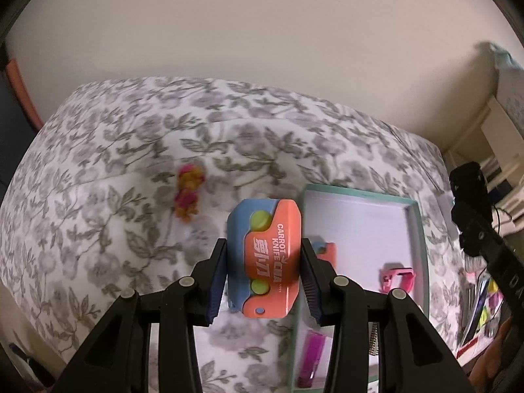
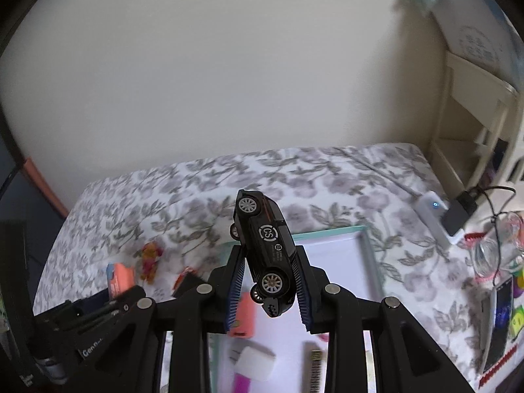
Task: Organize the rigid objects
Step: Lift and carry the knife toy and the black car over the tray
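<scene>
My left gripper (image 1: 263, 262) is shut on an orange and blue toy carrot knife (image 1: 265, 255), held above the flowered bedspread, just left of a teal-rimmed box (image 1: 360, 194). My right gripper (image 2: 268, 281) is shut on a black toy car (image 2: 265, 249), nose up and tilted, over the same box (image 2: 371, 262). Inside the box lie a pink piece (image 1: 396, 278), a magenta piece (image 1: 311, 357), a salmon block (image 2: 244, 317), a white block (image 2: 255, 360) and a dark comb-like strip (image 2: 314, 370). In the right wrist view the left gripper with the knife (image 2: 119, 280) shows at lower left.
A small orange and pink figure (image 1: 188, 196) lies on the bedspread (image 1: 114, 163) left of the box. A glass jar (image 2: 491, 255), a white power strip with a black plug (image 2: 435, 209) and colourful clutter sit at the right edge. A cream shelf unit (image 2: 475, 114) stands behind.
</scene>
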`<act>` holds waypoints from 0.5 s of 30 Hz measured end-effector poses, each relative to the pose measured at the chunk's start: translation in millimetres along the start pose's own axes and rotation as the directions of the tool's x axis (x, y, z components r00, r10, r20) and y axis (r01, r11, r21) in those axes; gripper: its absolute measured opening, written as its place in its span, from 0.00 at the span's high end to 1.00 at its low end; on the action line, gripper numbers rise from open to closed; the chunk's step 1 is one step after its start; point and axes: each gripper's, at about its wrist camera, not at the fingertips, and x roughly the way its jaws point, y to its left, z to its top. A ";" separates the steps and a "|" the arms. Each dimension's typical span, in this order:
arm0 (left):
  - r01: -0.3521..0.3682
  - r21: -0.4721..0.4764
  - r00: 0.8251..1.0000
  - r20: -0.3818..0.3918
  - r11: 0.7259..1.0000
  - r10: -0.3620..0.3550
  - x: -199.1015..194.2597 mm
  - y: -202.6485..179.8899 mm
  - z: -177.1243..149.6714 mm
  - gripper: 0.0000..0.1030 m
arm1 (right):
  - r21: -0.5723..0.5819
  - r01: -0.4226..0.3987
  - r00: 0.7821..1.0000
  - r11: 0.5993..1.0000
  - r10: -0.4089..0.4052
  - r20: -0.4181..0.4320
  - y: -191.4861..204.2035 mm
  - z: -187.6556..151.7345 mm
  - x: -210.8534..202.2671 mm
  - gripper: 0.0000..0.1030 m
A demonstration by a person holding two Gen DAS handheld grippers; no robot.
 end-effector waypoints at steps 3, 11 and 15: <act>0.009 0.042 1.000 -0.008 0.999 -0.008 4.1 -18.6 -0.8 0.57 | 0.024 0.024 1.000 0.999 -0.024 0.001 -17.0 5.7 0.4 0.70; 0.015 0.165 0.999 -0.052 0.986 -0.006 31.4 -69.4 -10.2 0.57 | 0.076 0.063 0.998 0.995 -0.061 -0.031 -52.5 10.0 11.5 0.70; 0.007 0.206 0.997 -0.074 0.978 0.009 52.5 -88.0 -15.7 0.57 | 0.080 0.065 0.995 0.995 -0.059 -0.081 -58.8 2.0 34.0 0.69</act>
